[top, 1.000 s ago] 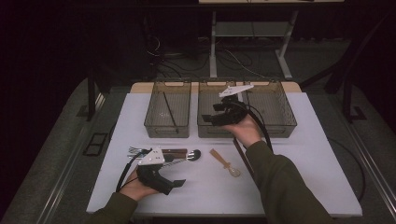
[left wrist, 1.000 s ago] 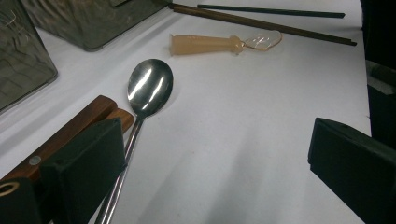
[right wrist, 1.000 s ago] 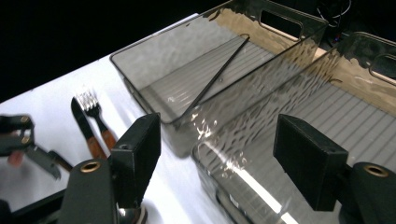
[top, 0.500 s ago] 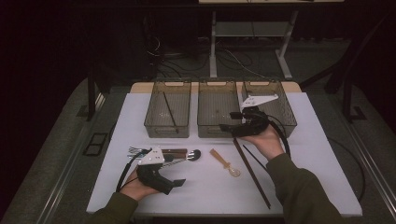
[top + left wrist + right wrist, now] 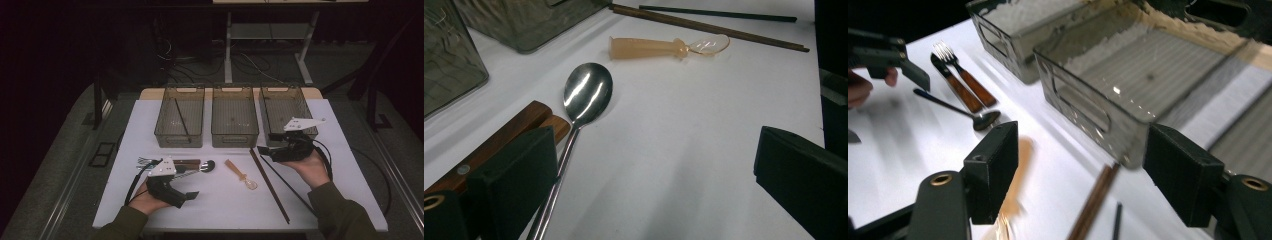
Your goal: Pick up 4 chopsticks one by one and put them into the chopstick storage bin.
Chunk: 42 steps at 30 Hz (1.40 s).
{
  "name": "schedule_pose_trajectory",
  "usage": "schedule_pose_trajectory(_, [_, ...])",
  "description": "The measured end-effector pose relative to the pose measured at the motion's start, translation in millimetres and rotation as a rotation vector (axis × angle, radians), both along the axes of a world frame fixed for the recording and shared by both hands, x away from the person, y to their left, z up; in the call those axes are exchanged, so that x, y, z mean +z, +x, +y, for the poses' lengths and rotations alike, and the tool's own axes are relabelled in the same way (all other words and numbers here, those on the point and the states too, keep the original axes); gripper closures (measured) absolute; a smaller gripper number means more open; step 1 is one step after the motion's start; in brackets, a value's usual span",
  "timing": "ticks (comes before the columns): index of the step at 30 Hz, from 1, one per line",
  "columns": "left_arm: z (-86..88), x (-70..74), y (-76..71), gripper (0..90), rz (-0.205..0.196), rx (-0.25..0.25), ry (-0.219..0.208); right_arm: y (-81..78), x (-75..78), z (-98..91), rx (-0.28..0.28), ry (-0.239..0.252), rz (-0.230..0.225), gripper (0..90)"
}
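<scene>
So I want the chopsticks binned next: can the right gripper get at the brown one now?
Probably yes: the right gripper is open, empty and beside the brown chopstick, which lies bare on the table with nothing over it.

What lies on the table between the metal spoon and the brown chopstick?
In the high view, a translucent orange plastic spoon lies alone between the metal spoon and the brown chopstick; around it the white table is bare.

White surface (image 5: 320,200) is carrying three clear bins (image 5: 235,117), wooden-handled cutlery (image 5: 187,162), a metal spoon (image 5: 586,95), an amber plastic spoon (image 5: 240,173) and chopsticks (image 5: 269,185).
</scene>
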<state>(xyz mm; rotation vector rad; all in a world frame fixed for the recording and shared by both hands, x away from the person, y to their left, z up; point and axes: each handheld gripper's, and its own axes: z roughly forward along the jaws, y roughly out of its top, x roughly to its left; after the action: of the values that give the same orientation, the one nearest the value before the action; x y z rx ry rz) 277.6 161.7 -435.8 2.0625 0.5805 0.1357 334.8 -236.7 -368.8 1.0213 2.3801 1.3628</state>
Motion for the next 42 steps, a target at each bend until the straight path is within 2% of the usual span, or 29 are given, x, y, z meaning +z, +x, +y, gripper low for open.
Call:
schedule_pose_trajectory(12, [0.7, 0.2, -0.5, 3.0, -0.004, -0.007, 0.018, -29.6, -16.9, -35.7, -0.033, -0.027, 0.021, 30.4])
schedule_pose_trajectory(19, [0.7, 0.1, -0.4, 3.0, -0.002, -0.006, 0.018, -47.3, -34.3, -54.4, -0.039, -0.041, 0.064, 30.7])
schedule_pose_trajectory(21, [0.9, 0.0, -0.2, 3.0, -0.002, -0.002, 0.013, -51.3, -39.1, -59.7, -0.037, -0.029, 0.084, 32.3])
schedule_pose_trajectory(25, [2.2, 0.5, -0.2, 3.0, -0.002, -0.001, 0.01, -60.4, -44.5, -68.7, -0.044, -0.029, 0.095, 34.4])
schedule_pose_trajectory(30, [2.1, 0.1, 0.3, 3.0, -0.002, -0.002, 0.014, -71.4, -50.5, -79.8, -0.048, -0.023, 0.118, 40.1])
schedule_pose_trajectory(35, [2.4, 0.0, 0.7, 3.0, 0.0, 0.002, 0.015, -80.7, -55.7, -84.1, -0.053, -0.052, 0.117, 46.8])
schedule_pose_trajectory(37, [1.7, -0.4, 0.7, 3.0, 0.0, 0.003, 0.013, -82.1, -57.4, -84.0, -0.058, -0.066, 0.124, 54.2])
schedule_pose_trajectory(42, [1.2, -0.5, 0.3, 3.0, -0.002, -0.001, 0.016, -80.1, -63.1, -79.5, -0.052, -0.111, 0.148, 65.2])
